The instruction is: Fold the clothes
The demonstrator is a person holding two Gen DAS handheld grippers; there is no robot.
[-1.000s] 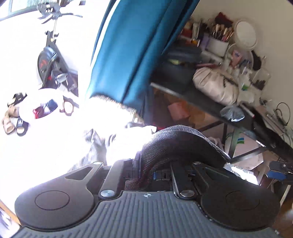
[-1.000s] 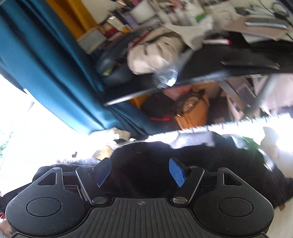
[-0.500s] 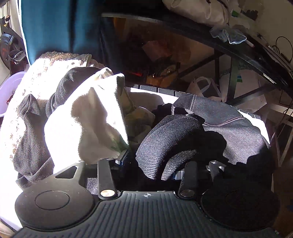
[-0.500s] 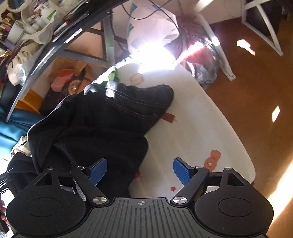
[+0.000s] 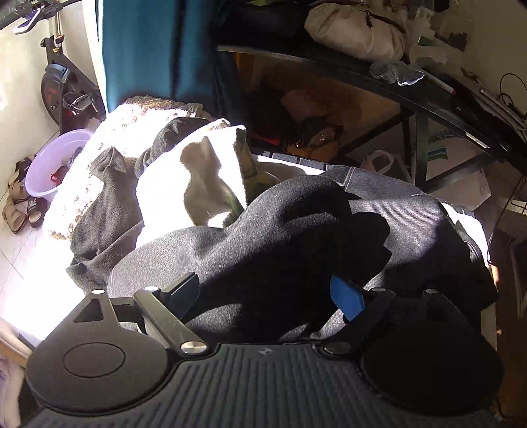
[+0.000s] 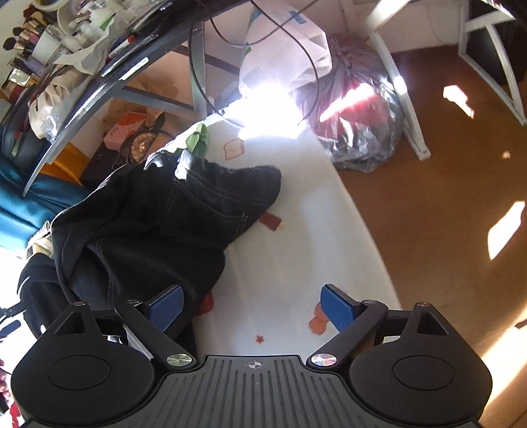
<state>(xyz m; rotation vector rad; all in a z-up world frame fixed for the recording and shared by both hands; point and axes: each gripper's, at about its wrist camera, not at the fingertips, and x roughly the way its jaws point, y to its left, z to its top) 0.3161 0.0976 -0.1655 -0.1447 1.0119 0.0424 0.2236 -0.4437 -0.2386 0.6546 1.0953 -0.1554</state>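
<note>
Nearest us, the left tongs (image 5: 266, 293) are opening wide; a grey knit garment (image 5: 230, 243) bulges up between their fingers, but the pads do not press it. The right tongs (image 6: 252, 307) are opening too, wide over the bare white sheet (image 6: 296, 250); only the edge of the black jeans (image 6: 158, 224) lies by their left finger, and nothing is gripped.

The sheet is printed with small pictures: a star, a slice of toast, an ice lolly. The jeans lie crumpled on it, left of the right tongs, pocket stitching up. Beyond the grey garment a white cloth (image 5: 184, 184) and more clothes are heaped in harsh sunlight.

Behind the jeans a pink box (image 6: 123, 130) under the glass desk (image 6: 98, 89) shows letters we cannot read surely. The desk carries brushes, bottles and a cream bag (image 5: 355, 29). Further off hang a teal curtain (image 5: 145, 49), with an exercise bike (image 5: 62, 89) and lilac basin (image 5: 52, 161) left of it. Right of the sheet, brown floor (image 6: 444, 230) with sun patches.
</note>
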